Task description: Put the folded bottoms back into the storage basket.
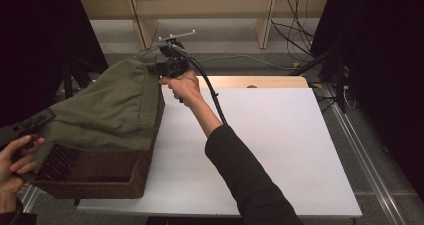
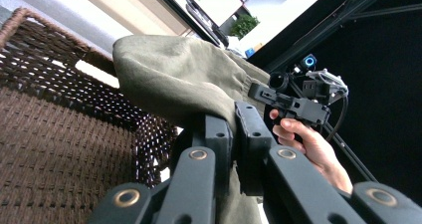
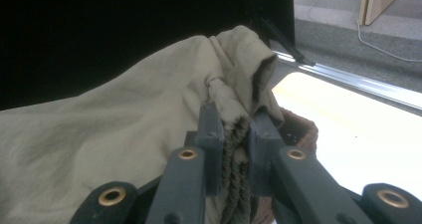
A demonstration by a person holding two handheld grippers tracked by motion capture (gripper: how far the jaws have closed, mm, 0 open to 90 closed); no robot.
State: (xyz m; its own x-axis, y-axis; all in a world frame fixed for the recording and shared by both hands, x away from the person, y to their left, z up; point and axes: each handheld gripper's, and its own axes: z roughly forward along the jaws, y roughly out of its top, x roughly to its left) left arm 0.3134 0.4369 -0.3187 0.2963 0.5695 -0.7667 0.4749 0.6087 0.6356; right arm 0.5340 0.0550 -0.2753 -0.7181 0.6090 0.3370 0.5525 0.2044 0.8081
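Right gripper view shows the right gripper (image 3: 234, 129) pinching the ribbed hem of a green cloth (image 3: 114, 134); its two black jaws squeeze the bunched edge tight. Left gripper view shows the left gripper (image 2: 234, 129) with its jaws nearly together and a bit of the same cloth between them, so it looks like it grips too, though that part is hard to see. From the high view, the cloth (image 1: 107, 102) hangs stretched between both grippers, over the brown basket (image 1: 90, 177) at the left side of the white table (image 1: 280, 150).

What could go wrong: if one hand pulls too hard, the hem may slip out of the jaws. The cloth could also drag on the basket rim and tip the basket, which sits at the table edge.

The cloth looks soft, thick and wrinkly. The basket is woven, stiff and bumpy, with little holes. The table is flat and smooth.
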